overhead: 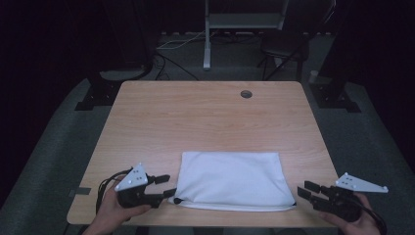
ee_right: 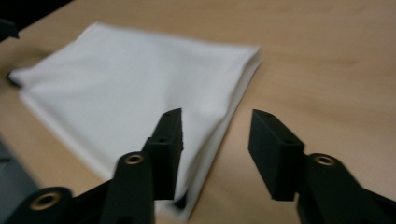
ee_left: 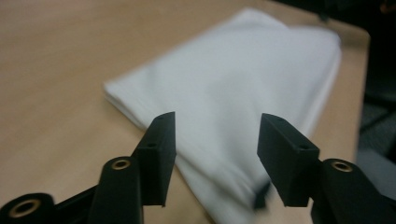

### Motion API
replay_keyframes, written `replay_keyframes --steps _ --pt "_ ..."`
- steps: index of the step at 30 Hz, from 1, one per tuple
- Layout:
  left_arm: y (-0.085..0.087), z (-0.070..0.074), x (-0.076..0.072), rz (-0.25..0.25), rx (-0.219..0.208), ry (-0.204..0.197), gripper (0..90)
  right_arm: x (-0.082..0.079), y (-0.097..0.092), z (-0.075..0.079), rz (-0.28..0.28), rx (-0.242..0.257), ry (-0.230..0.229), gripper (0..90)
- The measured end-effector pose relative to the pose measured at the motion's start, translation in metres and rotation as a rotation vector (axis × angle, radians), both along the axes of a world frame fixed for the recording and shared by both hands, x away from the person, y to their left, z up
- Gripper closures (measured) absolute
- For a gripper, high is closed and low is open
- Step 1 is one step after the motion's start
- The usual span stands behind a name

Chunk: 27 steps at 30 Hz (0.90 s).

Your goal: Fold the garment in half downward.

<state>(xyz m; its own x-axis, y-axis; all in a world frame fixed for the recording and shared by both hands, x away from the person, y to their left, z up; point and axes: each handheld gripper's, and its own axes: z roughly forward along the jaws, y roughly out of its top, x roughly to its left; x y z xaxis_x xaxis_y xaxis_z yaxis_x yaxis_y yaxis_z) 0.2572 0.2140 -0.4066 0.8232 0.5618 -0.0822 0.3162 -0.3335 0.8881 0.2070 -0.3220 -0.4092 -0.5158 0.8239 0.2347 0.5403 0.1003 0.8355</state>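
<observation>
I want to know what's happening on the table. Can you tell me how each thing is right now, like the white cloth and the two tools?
white cloth: folded, lying flat at the table's near edge, not held.
left tool: jaws open, at the cloth's left corner, gripping nothing.
right tool: jaws open, just off the cloth's right edge, gripping nothing.
table: bare wood beyond the cloth.

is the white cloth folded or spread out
Folded: the white cloth lies as a neat rectangle on the table, with stacked layers showing along its edge.

White folded cloth (overhead: 231, 179) flat, near table's front edge.
</observation>
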Motion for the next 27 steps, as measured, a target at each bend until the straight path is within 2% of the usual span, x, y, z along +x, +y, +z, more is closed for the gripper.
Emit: replay_keyframes --steps 1,3,6,7,9,13,16,19,22,27 --pt "-0.002 0.002 0.009 0.024 0.001 0.003 40.3 0.007 0.001 0.003 -0.013 0.004 -0.006 49.5" --pt "-0.007 0.003 0.028 0.047 -0.002 -0.002 37.5 0.023 0.005 0.006 -0.041 0.011 -0.001 45.4" --pt "-0.013 0.002 0.054 0.078 -0.004 0.016 37.2 0.052 0.011 0.006 -0.054 0.001 0.022 45.7" --pt "-0.015 0.002 0.06 0.082 -0.004 0.019 37.2 0.061 0.013 0.005 -0.059 -0.012 0.033 46.4" --pt "-0.018 0.001 0.074 0.086 -0.004 0.035 37.2 0.078 0.017 0.003 -0.058 -0.004 0.062 49.6" --pt "-0.021 -0.008 0.097 0.111 0.011 0.082 37.3 0.103 0.026 -0.005 -0.05 -0.033 0.112 60.3" --pt "-0.023 -0.017 0.108 0.113 0.011 0.124 41.0 0.115 0.031 -0.011 -0.049 -0.041 0.135 64.9" --pt "-0.026 -0.024 0.113 0.108 0.005 0.161 44.2 0.122 0.035 -0.016 -0.038 -0.027 0.158 66.4" --pt "-0.032 -0.027 0.116 0.092 0.02 0.176 46.4 0.127 0.041 -0.02 -0.029 -0.033 0.175 68.6" --pt "-0.038 -0.03 0.118 0.067 0.041 0.193 55.7 0.128 0.044 -0.022 -0.031 -0.036 0.17 79.1"
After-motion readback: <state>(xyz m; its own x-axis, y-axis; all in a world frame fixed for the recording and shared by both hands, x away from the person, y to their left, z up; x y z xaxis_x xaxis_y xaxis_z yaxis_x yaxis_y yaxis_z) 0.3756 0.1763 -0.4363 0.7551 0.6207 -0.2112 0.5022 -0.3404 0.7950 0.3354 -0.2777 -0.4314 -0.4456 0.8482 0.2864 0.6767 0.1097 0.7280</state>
